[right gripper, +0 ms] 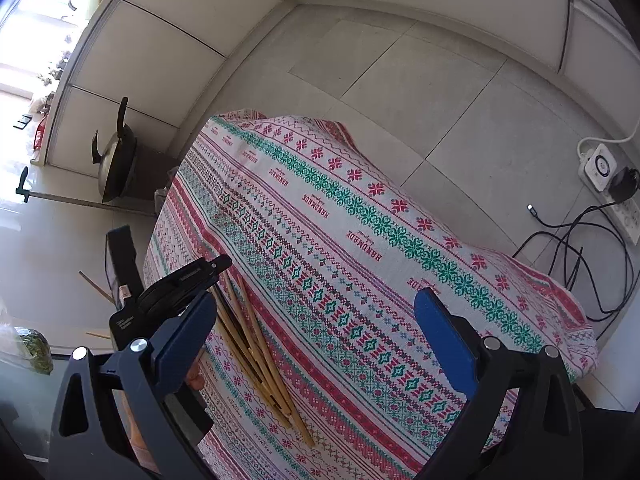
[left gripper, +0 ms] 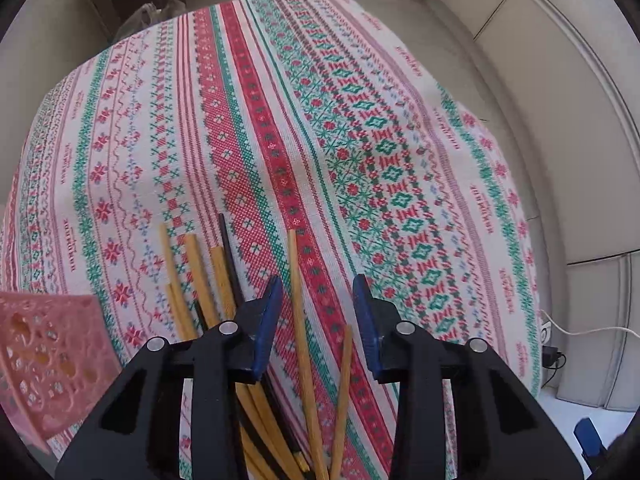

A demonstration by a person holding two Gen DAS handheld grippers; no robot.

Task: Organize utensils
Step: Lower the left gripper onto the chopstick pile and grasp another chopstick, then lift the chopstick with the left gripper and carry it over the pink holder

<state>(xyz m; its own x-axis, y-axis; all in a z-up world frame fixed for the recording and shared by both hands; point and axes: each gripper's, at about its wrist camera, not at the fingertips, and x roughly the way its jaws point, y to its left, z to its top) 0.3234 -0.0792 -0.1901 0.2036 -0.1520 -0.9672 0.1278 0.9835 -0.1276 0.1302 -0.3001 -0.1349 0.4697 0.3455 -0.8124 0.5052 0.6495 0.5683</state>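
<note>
A loose heap of chopsticks (left gripper: 224,292), mostly pale bamboo with a few black ones among them, lies fanned out on the cloth-covered counter (left gripper: 360,128), and a pink perforated basket (left gripper: 48,364) waits just beside them at the left, probably the place they are meant to be gathered into. The left tongs (left gripper: 318,292) point steeply down over the pile with their blue pads apart, straddling one long bamboo chopstick (left gripper: 298,300) that runs between them; neither pad appears to press on it, so it reads as lined up for a pick rather than gripped. A second stick (left gripper: 344,392) lies close by, which may make a clean single grasp awkward. The right tongs (right gripper: 316,308) hang wide apart and empty above the cloth, well to the side of the heap, likely held back so as not to crowd the pick. The tablecloth (right gripper: 360,216) is woven in red and green bands, and the word "HANDMADE" repeats along one pale stripe, with a smaller line under it too fine to read.
</note>
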